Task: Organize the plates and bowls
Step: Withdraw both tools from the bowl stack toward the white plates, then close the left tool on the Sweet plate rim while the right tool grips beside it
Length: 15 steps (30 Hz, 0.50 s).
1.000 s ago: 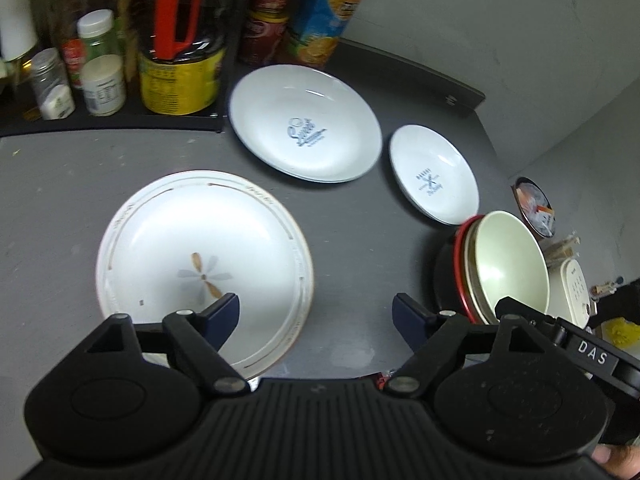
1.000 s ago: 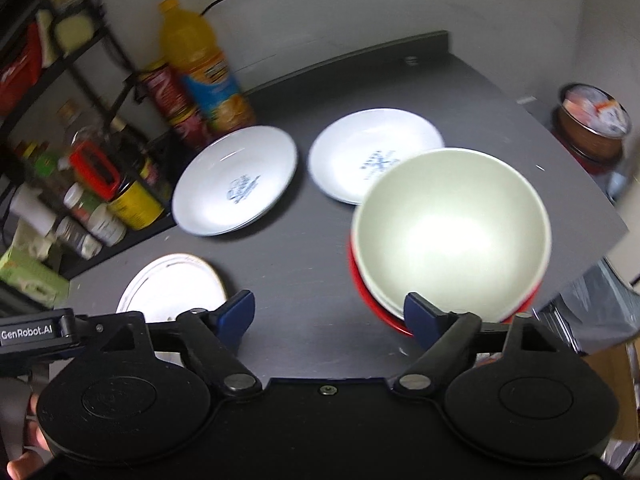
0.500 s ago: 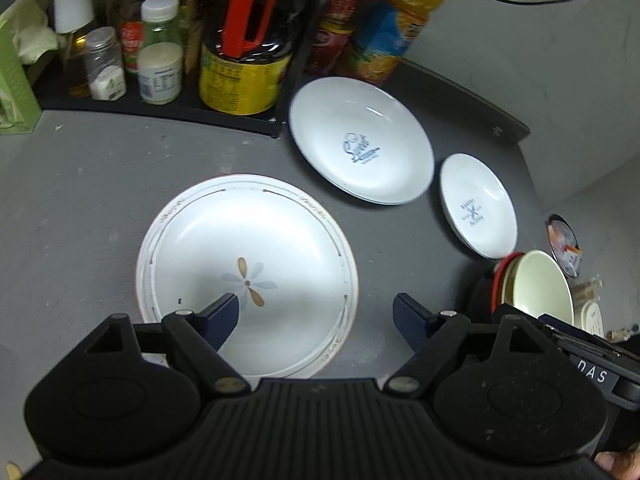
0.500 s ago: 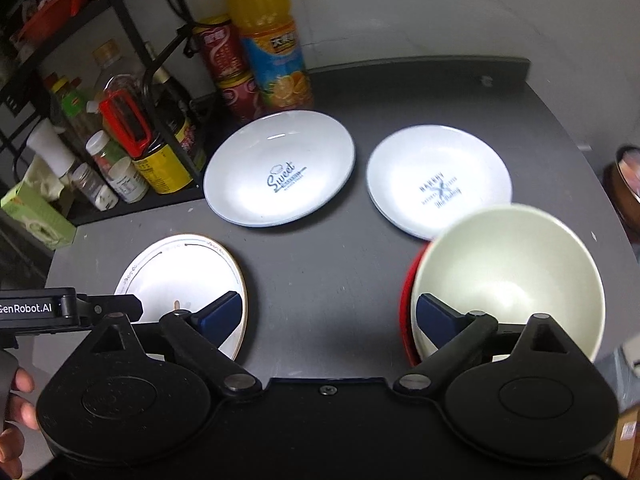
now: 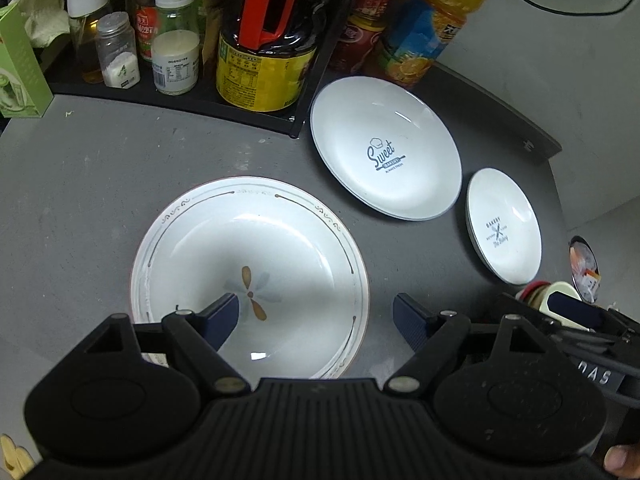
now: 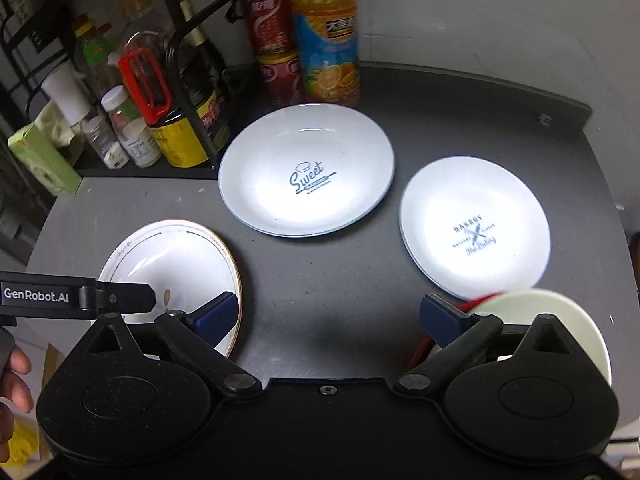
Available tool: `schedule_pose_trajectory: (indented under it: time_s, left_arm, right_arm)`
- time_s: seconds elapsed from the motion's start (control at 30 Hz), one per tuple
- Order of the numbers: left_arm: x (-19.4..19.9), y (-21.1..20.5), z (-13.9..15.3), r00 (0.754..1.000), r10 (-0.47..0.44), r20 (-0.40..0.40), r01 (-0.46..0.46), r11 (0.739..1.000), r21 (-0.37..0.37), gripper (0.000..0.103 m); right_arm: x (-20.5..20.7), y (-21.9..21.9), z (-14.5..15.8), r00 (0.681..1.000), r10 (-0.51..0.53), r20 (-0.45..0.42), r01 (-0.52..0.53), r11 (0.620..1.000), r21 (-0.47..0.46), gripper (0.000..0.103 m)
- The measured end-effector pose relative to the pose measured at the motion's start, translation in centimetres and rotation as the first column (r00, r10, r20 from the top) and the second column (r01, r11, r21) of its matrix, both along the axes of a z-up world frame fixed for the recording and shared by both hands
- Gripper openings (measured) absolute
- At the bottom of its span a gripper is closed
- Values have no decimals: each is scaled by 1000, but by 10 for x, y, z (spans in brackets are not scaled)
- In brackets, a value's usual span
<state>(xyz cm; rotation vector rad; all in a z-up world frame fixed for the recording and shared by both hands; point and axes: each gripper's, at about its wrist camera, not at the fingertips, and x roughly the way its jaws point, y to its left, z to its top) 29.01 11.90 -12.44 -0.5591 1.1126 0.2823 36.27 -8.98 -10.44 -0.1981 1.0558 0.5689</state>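
- The left gripper (image 5: 316, 314), black with dark blue finger pads, hangs over the near left part of the dark grey tabletop (image 5: 100, 184), jaws released and grasping nothing
- Its left pad (image 5: 224, 312) shows over the well of the white deep plate with a thin gold rim line and a flower motif (image 5: 256, 264), while the right pad sits past that plate's right rim, over bare tabletop; whether either pad touches the plate cannot be told
- The right gripper (image 6: 330, 316), of the same build, has its jaws opening, with only bare tabletop between them
- The right gripper's right pad (image 6: 444, 316) lies just beside the cream bowl (image 6: 532, 316), which is nested in a red bowl (image 6: 476, 300) at the tabletop's near right edge; contact there cannot be told
- The large white plate printed "Sweet" (image 6: 306, 168) lies toward the far middle of the tabletop, just in front of the orange juice bottle (image 6: 328, 36) and the red cans (image 6: 270, 20)
- The smaller white plate printed "Bakery" (image 6: 474, 228) lies near the right edge, close beside the large plate but apart from it
- The black wire rack of bottles and jars (image 5: 304, 120) stands along the far left edge, with a green tissue box (image 5: 18, 68) at its left end
- The person's fingers (image 6: 12, 384) show at the left edge of the right wrist view
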Motion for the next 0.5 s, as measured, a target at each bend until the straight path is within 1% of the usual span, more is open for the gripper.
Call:
schedule_pose_trajectory:
  time_s: [0.27,0.5]
  left_arm:
    - [12,-4,-6,998,60,-9,-60,998,-18,83]
    - [29,-10,-10,991,132,-15,-132,991,-14,83]
  right_arm:
    - [22,4,-3,997,80,-6,-80,997,-4,98]
    - [53,0,-3,991,132,-12,-132,991,15,98]
